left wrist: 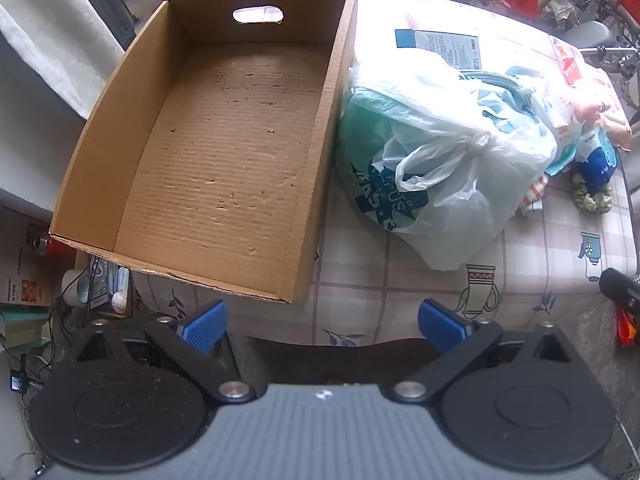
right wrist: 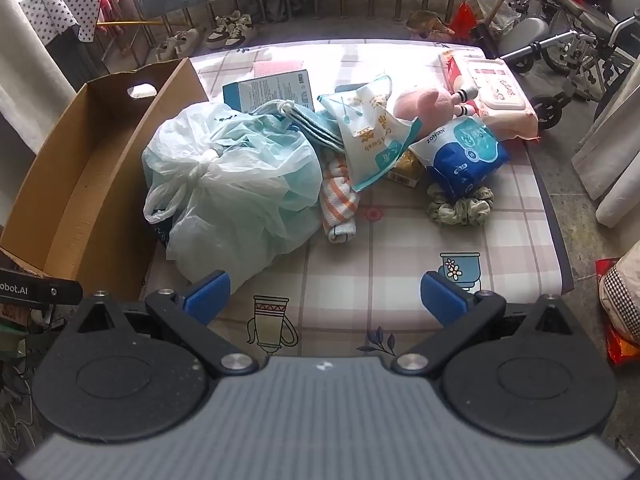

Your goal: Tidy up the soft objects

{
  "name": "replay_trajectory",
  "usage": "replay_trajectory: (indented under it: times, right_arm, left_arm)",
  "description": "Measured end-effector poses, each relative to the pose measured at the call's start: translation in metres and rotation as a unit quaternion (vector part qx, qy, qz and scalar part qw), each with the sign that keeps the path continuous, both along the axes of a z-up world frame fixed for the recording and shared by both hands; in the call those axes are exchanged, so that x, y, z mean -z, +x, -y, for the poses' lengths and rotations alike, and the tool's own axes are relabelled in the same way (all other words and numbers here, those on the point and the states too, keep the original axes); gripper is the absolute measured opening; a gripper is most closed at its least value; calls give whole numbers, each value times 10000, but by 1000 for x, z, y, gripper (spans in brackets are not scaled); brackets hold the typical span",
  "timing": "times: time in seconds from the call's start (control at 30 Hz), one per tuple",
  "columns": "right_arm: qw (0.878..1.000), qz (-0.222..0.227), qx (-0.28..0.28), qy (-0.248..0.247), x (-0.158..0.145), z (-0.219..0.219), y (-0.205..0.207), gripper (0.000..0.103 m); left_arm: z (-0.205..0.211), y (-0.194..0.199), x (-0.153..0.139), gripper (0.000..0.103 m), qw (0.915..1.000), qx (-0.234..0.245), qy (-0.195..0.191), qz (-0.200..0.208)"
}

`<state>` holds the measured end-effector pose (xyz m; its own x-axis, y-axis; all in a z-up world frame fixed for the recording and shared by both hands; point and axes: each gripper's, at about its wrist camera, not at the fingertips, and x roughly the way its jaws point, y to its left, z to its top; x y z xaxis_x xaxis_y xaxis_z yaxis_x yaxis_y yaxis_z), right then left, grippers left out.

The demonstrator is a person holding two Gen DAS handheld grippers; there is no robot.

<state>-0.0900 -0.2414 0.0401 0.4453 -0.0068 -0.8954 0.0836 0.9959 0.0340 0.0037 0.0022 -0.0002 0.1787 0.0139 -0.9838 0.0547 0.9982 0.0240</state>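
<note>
An empty cardboard box (left wrist: 224,148) stands on the left of the checked table; it also shows in the right wrist view (right wrist: 88,184). Beside it lies a tied plastic bag (left wrist: 436,160) (right wrist: 236,184) stuffed with soft things. Behind and right of the bag lie a striped cloth (right wrist: 340,200), a cotton-swab pouch (right wrist: 372,136), a pink plush toy (right wrist: 424,104), a blue tissue pack (right wrist: 464,156), a green scrunchie (right wrist: 460,208) and a wet-wipes pack (right wrist: 500,100). My left gripper (left wrist: 320,324) is open and empty at the table's near edge. My right gripper (right wrist: 324,296) is open and empty, near the bag.
A blue-and-white flat carton (right wrist: 268,90) lies behind the bag. Shoes (right wrist: 228,30) stand on the floor beyond the table, and a wheelchair (right wrist: 568,12) stands at the far right. Clutter and cables (left wrist: 52,312) lie on the floor at left.
</note>
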Motion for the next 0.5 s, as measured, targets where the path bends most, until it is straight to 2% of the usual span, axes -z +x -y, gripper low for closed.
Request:
replay_trajectory:
  times: [0.5]
  right_arm:
    - [9994, -306, -128, -17, 7, 0, 5, 102]
  left_arm:
    - [2, -1, 2, 102, 10000, 37, 6, -2]
